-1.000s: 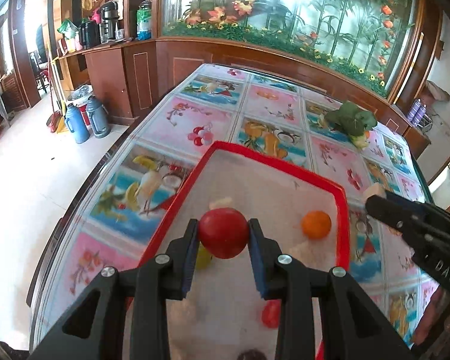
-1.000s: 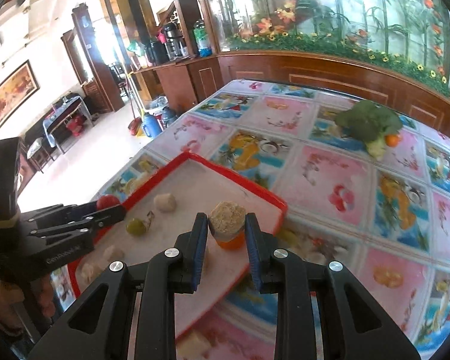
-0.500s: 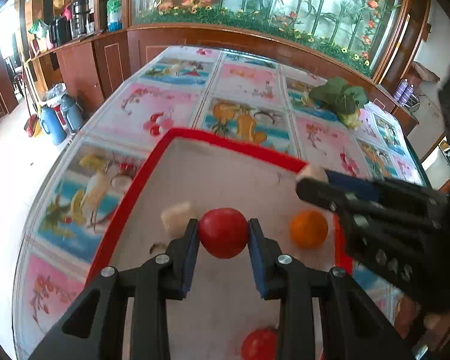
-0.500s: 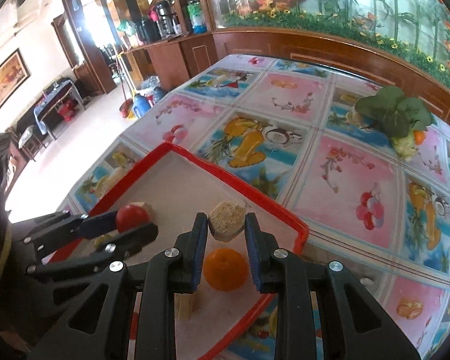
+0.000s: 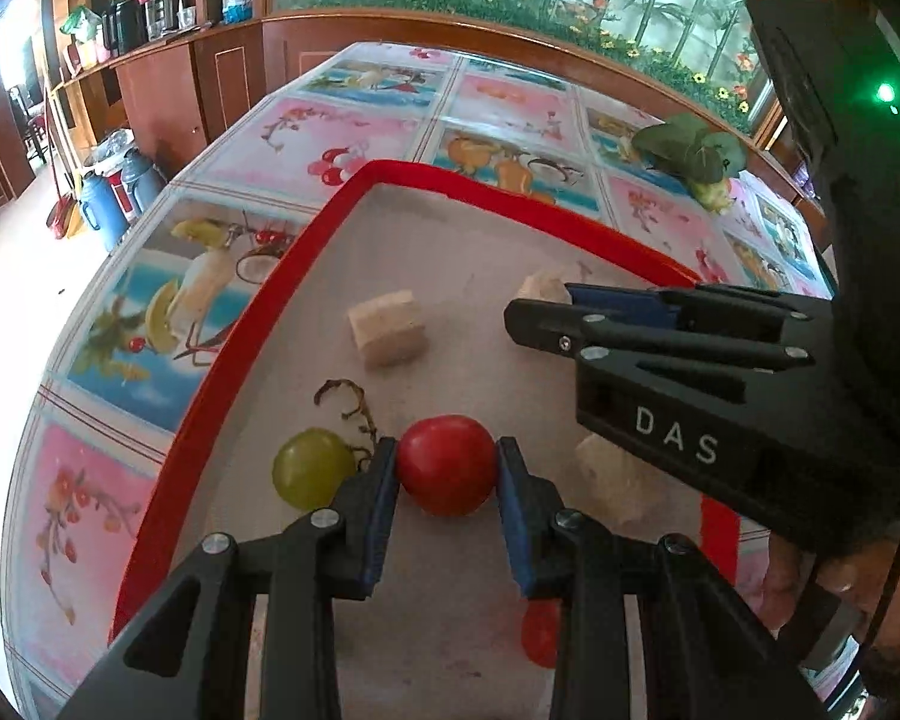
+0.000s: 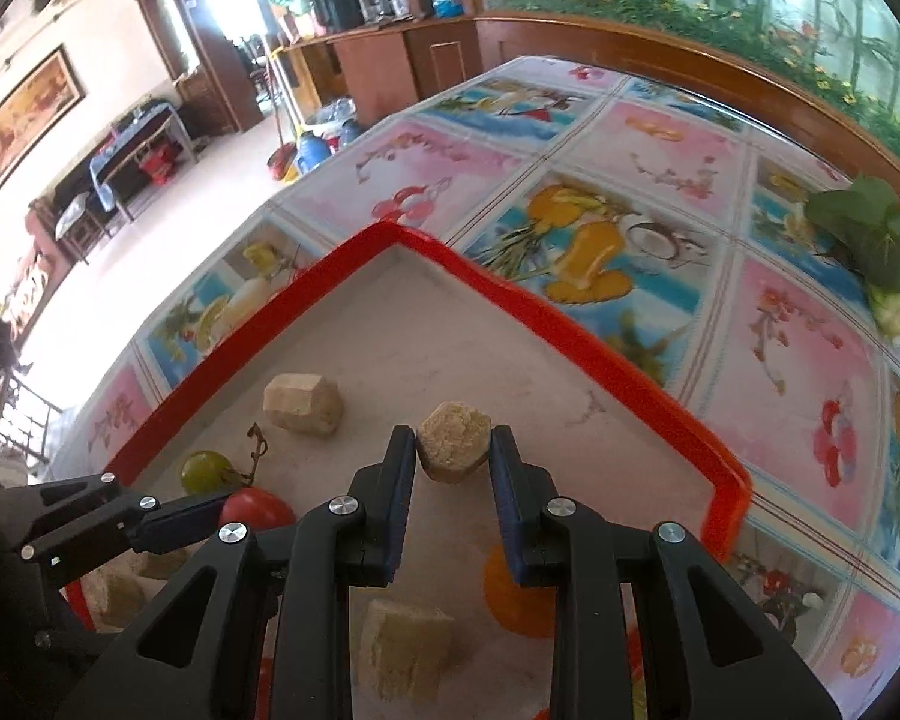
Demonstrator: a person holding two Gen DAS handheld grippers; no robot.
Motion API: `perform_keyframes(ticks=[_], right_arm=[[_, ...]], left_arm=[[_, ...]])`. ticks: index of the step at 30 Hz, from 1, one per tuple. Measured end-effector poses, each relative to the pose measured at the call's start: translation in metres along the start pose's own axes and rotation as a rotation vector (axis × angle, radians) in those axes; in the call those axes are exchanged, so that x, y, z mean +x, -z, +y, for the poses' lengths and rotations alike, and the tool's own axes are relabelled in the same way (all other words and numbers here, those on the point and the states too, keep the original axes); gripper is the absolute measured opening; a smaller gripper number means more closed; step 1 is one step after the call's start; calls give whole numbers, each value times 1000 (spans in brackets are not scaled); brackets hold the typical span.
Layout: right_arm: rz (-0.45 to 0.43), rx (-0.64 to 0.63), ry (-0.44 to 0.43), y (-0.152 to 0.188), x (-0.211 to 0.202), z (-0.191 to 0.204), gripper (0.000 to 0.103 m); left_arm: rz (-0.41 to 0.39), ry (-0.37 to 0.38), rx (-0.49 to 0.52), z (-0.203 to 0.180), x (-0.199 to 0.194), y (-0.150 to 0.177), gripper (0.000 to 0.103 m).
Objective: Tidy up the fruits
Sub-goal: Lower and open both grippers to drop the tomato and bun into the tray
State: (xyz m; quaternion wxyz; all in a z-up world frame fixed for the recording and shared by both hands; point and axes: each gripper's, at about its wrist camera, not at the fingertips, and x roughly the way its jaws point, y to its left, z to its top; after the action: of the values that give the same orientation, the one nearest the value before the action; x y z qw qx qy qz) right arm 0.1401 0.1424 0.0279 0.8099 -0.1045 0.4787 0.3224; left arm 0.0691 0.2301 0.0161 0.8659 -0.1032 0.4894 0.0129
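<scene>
Patterned tabletop carries a red-rimmed tray that already holds most items: a green grape, tan blocks and an orange. My left tongs are clenched on a red tomato low over the tray's near left part. My right tongs grip a tan block farther in. Neither is released yet, so I judge the work partly done. Compared with a second ago, both tongs sit lower and deeper inside the tray.
</scene>
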Motion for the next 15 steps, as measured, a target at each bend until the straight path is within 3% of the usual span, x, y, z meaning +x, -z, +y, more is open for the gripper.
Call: perform_keyframes(ticks=[15], right_arm=[[20,-43,45,-3,9,6,27]], left_arm=[[-7,-21,4,-3,1,0,35]])
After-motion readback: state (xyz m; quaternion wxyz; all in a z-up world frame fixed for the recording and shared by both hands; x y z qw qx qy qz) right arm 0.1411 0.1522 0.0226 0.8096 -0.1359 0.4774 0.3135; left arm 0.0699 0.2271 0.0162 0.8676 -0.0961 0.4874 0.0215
